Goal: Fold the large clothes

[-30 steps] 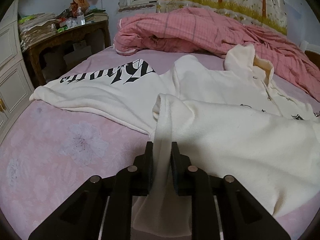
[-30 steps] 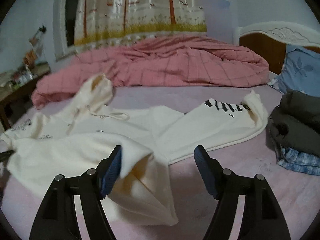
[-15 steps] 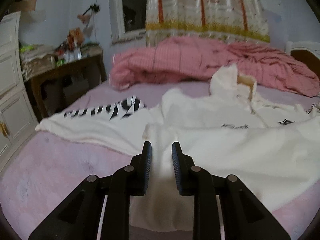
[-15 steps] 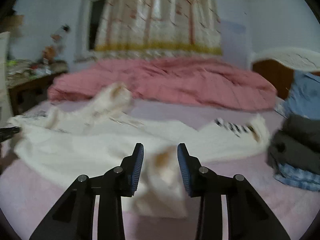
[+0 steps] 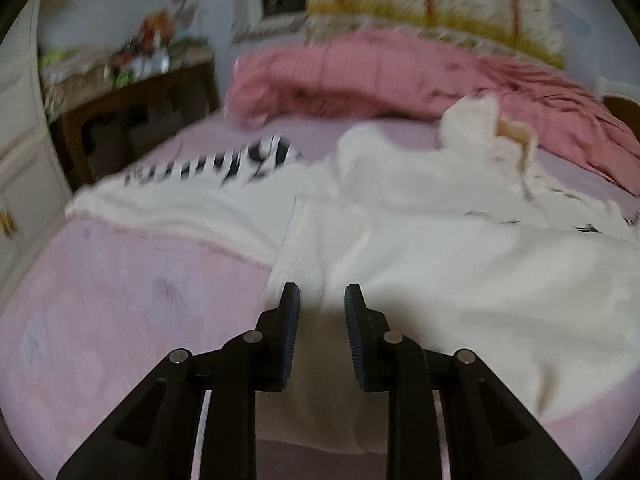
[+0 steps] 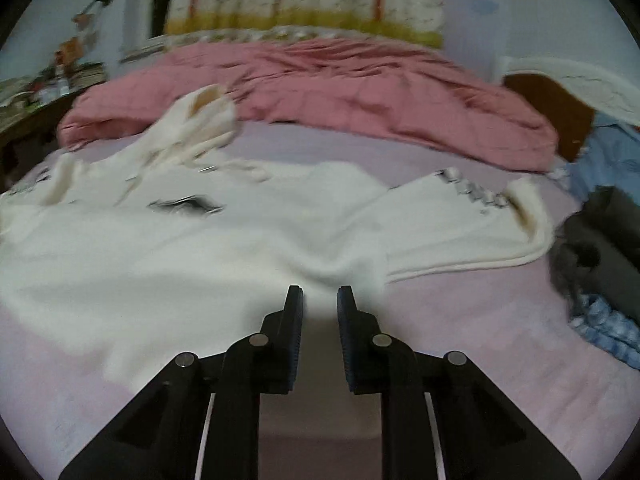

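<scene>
We are pinching near hem of cream hoodie (image 5: 420,248) in both left gripper (image 5: 322,300) and right gripper (image 6: 319,300), garment sprawling across pink bed (image 5: 120,280). Soft, floppy fleece; we're judging hem corners best grip.
</scene>
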A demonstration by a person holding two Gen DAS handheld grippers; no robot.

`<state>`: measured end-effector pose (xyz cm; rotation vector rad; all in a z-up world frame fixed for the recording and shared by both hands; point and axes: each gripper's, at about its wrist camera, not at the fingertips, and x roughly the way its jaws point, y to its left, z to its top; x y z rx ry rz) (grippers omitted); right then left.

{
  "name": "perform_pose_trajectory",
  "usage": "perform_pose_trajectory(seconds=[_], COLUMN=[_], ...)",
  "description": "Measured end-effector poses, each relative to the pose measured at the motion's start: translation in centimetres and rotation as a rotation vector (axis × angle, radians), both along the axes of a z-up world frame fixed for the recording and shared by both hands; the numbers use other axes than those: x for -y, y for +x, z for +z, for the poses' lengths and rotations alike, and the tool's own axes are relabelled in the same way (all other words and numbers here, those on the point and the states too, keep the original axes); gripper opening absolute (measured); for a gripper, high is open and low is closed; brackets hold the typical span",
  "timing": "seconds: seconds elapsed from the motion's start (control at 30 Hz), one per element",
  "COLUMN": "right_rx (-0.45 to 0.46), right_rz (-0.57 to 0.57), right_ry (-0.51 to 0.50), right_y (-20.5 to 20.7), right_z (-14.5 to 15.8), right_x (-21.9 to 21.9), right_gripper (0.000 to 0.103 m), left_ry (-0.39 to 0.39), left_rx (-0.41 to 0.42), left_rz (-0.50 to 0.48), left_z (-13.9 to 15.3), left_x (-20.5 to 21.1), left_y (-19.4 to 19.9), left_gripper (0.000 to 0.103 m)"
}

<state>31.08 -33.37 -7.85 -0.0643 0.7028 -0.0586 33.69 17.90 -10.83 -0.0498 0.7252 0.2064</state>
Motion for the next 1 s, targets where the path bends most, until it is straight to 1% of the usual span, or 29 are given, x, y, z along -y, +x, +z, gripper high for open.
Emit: perform_pose_trajectory(seconds=[0.07,0.1,0.13,0.2,0.3,0.37,0.47,0.53,0.6,0.63,0.7,0.77,0.8,0.83,0.87,0.93,0.97,1.0], right_rx=[-0.068,-0.090,-0.105,-0.112,-0.114,-0.110,-0.106,-0.103,-0.097,-0.090,-0.065,-0.040,-0.025,-0.013,-0.007,0.017,0.024,0.038], right_rz=[-0.008,-0.011,-0.011,-0.010,-0.019,-0.022,-0.023,-0.023,-0.021,-0.016,-0.014,-0.015,-0.018,-0.020,-0.021,-0.016,-0.014,-0.008], right_ry=[0.053,0.075,0.096,0.118,0.090,0.076,0.080,0.084,0.082,0.081,0.077,0.063,0.059,0.058,0.058,0.061,0.063,0.068], right_y=[1.3,1.7,1.8,1.7,1.6,1.3,1.3,1.2,1.1,0.9,0.4,-0.2,-0.5,-0.8,-1.0,-1.6,-1.9,-2.3], right_z=[-1.2,-1.6,-1.8,-2.2,-2.7,-2.8,-2.7,-2.6,-2.4,-2.2,-1.6,-1.0,-0.6,-0.3,-0.1,0.6,0.8,1.3], right_x=[0.9,1.4,1.8,2.2,2.0,1.9,2.0,2.1,2.0,2.0,2.0,2.0,2.0,2.0,1.9,1.8,1.9,1.9], right_gripper=[0.019,0.019,0.019,0.019,0.019,0.019,0.019,0.019,0.019,0.019,0.019,0.019,0.019,0.019,0.019,0.019,0.019,0.019], left_ry=[-0.061,-0.077,-0.078,-0.044,-0.002,-0.014,-0.031,-0.026,0.008,0.032,0.052,0.017,-0.006,-0.011,0.006,0.079,0.113,0.134], left_rx=[-0.049,-0.051,-0.050,-0.056,-0.048,-0.026,0.010,0.042,0.092,0.139,0.224,0.301,0.342,0.381,0.422,0.518,0.564,0.593], left_rz=[0.018,0.023,0.025,0.027,0.022,0.004,-0.008,-0.013,-0.009,-0.022,-0.048,-0.080,-0.103,-0.128,-0.157,-0.197,-0.203,-0.205], left_z=[-0.9,-1.0,-1.0,-1.0,-0.9,-0.6,-0.1,0.4,1.5,2.3,3.9,5.5,6.2,6.9,7.5,8.5,8.8,8.9], left_x=[-1.1,-1.3,-1.3,-0.8,-0.1,-0.1,-0.3,-0.2,0.4,1.0,1.9,2.7,3.2,3.8,4.8,7.2,8.5,9.7], left_y=[0.8,0.9,0.8,0.7,0.6,0.4,-0.2,-0.6,-1.5,-2.3,-4.1,-6.1,-7.1,-8.1,-9.1,-11.1,-12.0,-12.6], left_gripper=[0.023,0.023,0.023,0.023,0.023,0.023,0.024,0.024,0.024,0.024,0.024,0.028,0.032,0.037,0.041,0.058,0.063,0.074])
